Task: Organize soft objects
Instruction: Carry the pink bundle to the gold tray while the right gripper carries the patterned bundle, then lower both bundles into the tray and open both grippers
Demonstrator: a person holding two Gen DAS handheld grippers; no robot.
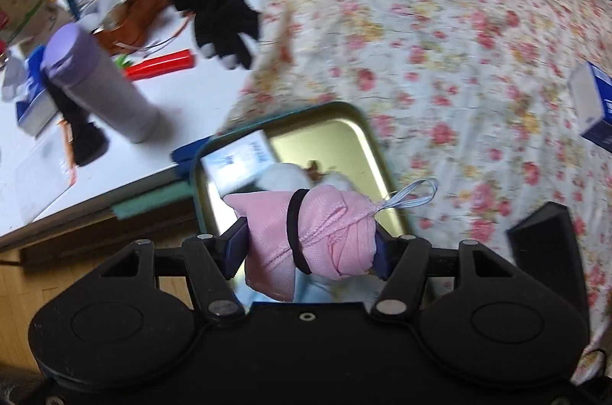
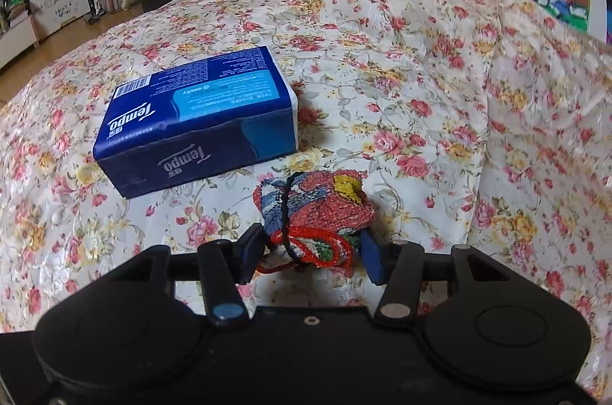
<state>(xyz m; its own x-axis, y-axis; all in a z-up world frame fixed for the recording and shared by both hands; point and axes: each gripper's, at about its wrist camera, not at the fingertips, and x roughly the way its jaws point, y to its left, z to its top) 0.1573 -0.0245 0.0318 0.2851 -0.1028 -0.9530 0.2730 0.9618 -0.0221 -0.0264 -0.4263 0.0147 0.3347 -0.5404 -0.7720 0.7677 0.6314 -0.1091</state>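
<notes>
My left gripper [image 1: 310,244] is shut on a pink cloth bundle [image 1: 317,232] tied with a black band, held over a gold metal tin [image 1: 344,141] with a teal rim. The tin holds a small tissue pack [image 1: 239,160] and a white soft item [image 1: 285,175]. My right gripper [image 2: 311,248] is shut on a red, blue and yellow knitted cloth bundle [image 2: 317,209] tied with black string, just above the floral bedspread [image 2: 420,79]. A blue Tempo tissue pack [image 2: 199,118] lies on the bed, ahead and left of it.
A white table [image 1: 114,121] stands left of the bed with a purple bottle [image 1: 99,79], black gloves [image 1: 225,18], a red box [image 1: 160,66] and clutter. The blue tissue pack also shows at the right edge [image 1: 593,106]. A black object [image 1: 543,248] lies on the bed at right.
</notes>
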